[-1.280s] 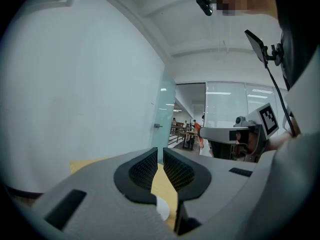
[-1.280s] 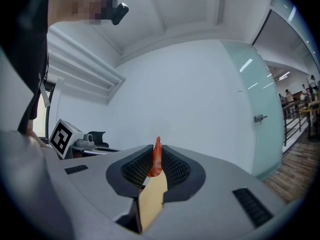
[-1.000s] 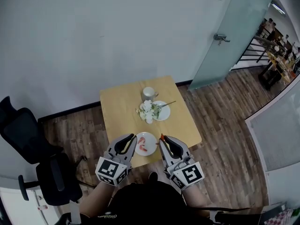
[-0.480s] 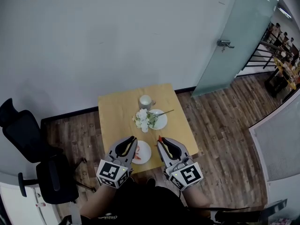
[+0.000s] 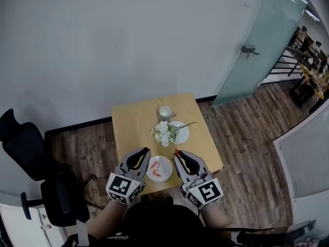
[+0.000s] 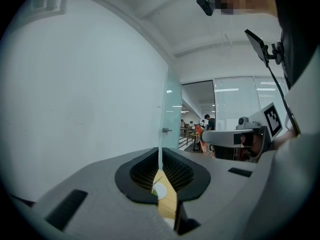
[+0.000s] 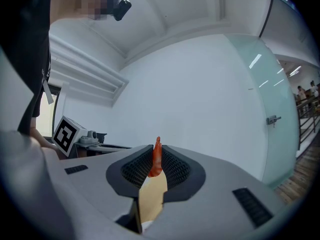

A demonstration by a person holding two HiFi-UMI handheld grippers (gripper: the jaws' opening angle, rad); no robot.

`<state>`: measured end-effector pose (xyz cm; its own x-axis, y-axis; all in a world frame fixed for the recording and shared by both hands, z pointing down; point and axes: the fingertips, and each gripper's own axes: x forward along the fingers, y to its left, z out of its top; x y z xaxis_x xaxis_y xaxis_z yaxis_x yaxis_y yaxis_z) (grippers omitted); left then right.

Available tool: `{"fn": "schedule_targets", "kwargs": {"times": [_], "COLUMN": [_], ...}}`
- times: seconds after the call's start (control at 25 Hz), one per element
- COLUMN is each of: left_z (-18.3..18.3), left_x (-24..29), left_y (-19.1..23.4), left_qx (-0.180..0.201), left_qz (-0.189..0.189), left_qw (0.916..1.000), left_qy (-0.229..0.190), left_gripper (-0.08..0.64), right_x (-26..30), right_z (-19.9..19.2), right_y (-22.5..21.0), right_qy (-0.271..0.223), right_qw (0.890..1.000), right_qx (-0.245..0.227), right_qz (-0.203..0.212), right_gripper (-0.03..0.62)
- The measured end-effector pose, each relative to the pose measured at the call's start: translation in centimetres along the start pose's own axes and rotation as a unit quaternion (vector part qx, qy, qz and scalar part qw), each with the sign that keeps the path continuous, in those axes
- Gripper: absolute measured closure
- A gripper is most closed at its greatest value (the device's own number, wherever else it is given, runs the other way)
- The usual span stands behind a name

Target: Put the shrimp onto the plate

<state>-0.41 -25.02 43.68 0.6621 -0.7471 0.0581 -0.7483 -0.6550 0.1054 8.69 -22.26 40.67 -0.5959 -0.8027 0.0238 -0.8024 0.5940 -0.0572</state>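
A white plate [image 5: 166, 163] lies at the near edge of the small wooden table [image 5: 133, 125], with one orange shrimp [image 5: 155, 169] on it. My right gripper [image 5: 177, 154] hovers just right of that plate, shut on a second orange shrimp [image 7: 156, 158], whose tip sticks out above the jaws. My left gripper [image 5: 147, 152] hovers just left of the plate, jaws shut with nothing between them; in the left gripper view [image 6: 160, 160] the jaws meet at the tips.
Farther back on the table stand a second white plate [image 5: 182, 133] with a stemmed bunch of white flowers [image 5: 163, 133] and a white cup [image 5: 165, 112]. A black office chair [image 5: 36, 163] is on the left. A frosted glass door [image 5: 254, 40] is at the right.
The head view has shifted a little, so the table sits slightly differently in frame. Both grippers keep their places beside the near plate, the right still holding the shrimp.
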Motion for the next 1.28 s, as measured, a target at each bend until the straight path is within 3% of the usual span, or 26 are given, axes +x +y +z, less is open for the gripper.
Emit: {"fn": "schedule_targets", "kwargs": {"times": [0.72,0.96,1.28], "left_z": [-1.0,-1.7,-2.7], "left_x": [-0.8,-1.4,-1.8], "left_y": [1.3,1.6,2.1], "left_qx": [-0.009,-0.015,-0.023], "left_qz": [-0.011,-0.001,0.01], "left_qw": [0.9999,0.9998,0.9994], "left_qy": [0.009,0.015,0.025], "left_gripper": [0.534,0.534,0.534], "right_x": [1.9,2.9,4.4], "right_z": [-3.0,-9.5,-18.8], "right_y": [0.3,-0.4,-1.7], "right_qy": [0.043,0.126,0.242], "right_qw": [0.999,0.992,0.97], "right_qx": [0.001,-0.008,-0.013], "right_qz": [-0.009,-0.009,0.0], "right_gripper": [0.54,0.54,0.54]}}
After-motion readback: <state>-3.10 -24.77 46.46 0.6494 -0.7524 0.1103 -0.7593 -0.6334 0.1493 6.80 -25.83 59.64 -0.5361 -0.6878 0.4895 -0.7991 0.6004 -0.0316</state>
